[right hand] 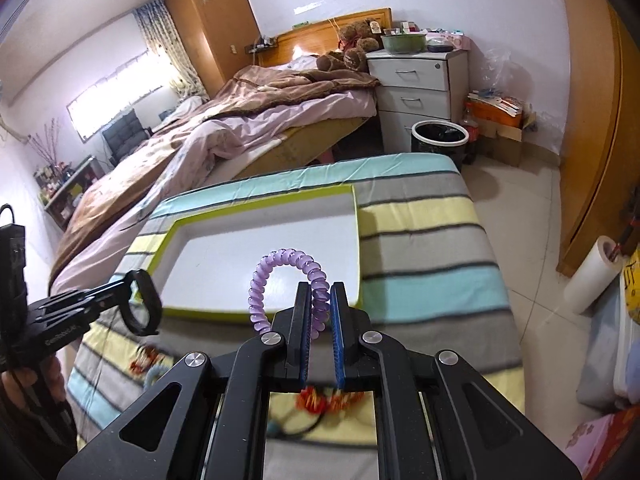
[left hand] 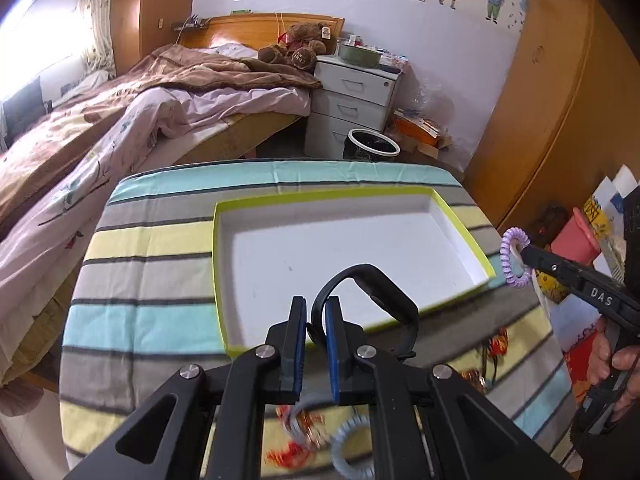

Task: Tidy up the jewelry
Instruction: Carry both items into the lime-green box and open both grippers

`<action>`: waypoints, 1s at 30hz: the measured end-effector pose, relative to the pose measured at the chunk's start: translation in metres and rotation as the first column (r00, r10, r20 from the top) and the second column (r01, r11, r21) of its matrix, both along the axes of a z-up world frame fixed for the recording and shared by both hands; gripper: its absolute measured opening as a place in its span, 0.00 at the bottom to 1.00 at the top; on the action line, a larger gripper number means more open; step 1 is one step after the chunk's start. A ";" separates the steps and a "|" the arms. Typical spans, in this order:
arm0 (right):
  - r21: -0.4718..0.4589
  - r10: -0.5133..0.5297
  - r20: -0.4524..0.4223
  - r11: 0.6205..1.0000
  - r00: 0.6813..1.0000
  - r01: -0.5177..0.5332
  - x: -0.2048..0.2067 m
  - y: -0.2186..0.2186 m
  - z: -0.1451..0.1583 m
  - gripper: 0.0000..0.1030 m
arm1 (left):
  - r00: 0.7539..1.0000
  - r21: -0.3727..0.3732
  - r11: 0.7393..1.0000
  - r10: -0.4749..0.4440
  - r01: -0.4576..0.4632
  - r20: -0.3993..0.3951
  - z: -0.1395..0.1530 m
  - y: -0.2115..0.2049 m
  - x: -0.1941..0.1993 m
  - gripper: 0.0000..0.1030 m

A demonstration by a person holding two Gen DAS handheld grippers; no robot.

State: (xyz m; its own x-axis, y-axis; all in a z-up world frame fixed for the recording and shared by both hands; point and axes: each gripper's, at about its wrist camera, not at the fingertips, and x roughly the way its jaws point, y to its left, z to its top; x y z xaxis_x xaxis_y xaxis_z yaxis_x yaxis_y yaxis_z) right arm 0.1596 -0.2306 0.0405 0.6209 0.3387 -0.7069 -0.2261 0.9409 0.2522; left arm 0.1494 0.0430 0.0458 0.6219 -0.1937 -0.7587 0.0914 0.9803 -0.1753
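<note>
Left gripper (left hand: 316, 316): we have its fingers nipped on the black wristband (left hand: 370, 284), raised over the near edge of the white tray (left hand: 460, 216); right gripper (right hand: 320, 304): pinching the purple coil bracelet (right hand: 280, 268), held above the tray's near right corner; we should lower each over bare tray floor, well apart, before parting; loose trinkets (left hand: 308, 432) wait on the striped cloth (left hand: 140, 320)

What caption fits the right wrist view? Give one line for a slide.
Right gripper holds a purple spiral hair tie above the empty green-rimmed tray.
</note>
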 end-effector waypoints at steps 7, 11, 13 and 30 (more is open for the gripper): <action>-0.042 -0.006 -0.058 0.999 0.998 0.004 0.049 0.012 -0.018 0.09 | 0.999 -0.019 0.999 0.032 -0.033 -0.028 -0.014 0.017 0.045 0.09; -0.069 -0.003 -0.082 0.998 0.997 -0.002 0.070 0.020 -0.027 0.09 | 0.998 -0.021 0.999 0.041 -0.042 -0.042 -0.023 0.021 0.065 0.09; -0.089 0.007 -0.091 0.996 0.996 -0.015 0.079 0.026 -0.032 0.09 | 0.998 -0.012 0.999 0.041 -0.042 -0.053 -0.029 0.022 0.075 0.09; -0.230 0.040 -0.129 0.971 0.991 -0.069 0.109 0.045 -0.059 0.09 | 0.992 0.027 0.999 0.049 -0.046 -0.116 -0.060 0.021 0.112 0.09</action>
